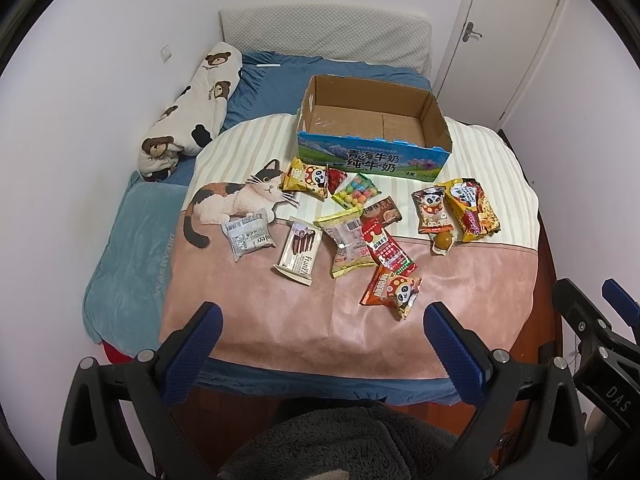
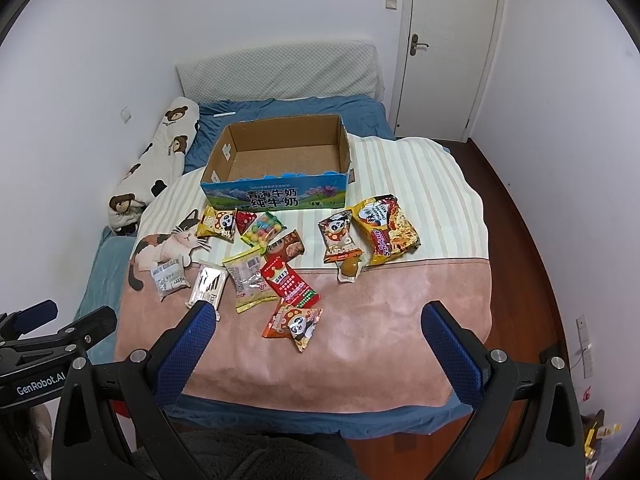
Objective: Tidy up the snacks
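The bed [image 2: 224,120] stands against white walls, with a white door [image 2: 448,48] behind it. A blanket [image 2: 360,320] with a cat print covers the bed. On it sits an open cardboard box [image 2: 276,196] printed "青海牛奶 纯牛奶". In front of the box lie scattered snacks, including a "Franzzi" wafer pack [image 1: 299,251] and panda-printed bags [image 2: 296,324]. The left gripper [image 1: 322,330] and the right gripper [image 2: 318,330] both hover with jaws spread, holding nothing.
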Motion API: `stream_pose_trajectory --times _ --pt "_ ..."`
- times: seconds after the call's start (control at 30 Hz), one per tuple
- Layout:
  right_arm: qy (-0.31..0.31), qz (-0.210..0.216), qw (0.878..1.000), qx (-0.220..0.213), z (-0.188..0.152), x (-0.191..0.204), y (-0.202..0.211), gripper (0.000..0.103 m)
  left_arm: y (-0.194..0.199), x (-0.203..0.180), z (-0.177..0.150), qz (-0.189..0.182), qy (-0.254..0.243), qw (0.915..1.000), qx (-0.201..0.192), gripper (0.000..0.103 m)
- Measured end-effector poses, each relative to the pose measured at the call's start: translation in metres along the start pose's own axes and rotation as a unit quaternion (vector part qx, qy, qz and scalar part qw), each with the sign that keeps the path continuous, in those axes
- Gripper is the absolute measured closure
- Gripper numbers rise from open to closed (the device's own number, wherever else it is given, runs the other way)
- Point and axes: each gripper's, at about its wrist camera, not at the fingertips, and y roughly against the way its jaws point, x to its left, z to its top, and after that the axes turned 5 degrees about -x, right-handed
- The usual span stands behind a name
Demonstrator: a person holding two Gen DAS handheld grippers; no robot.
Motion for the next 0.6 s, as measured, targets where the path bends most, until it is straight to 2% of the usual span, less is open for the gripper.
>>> stream_pose_trajectory --times 0.6 --pt "0.000 0.000 1.000 0.000 0.0014 0.0033 -0.0029 0.000 -0.0041 0.0036 0.0041 0.001 -0.001 1.0000 0.000 0.000"
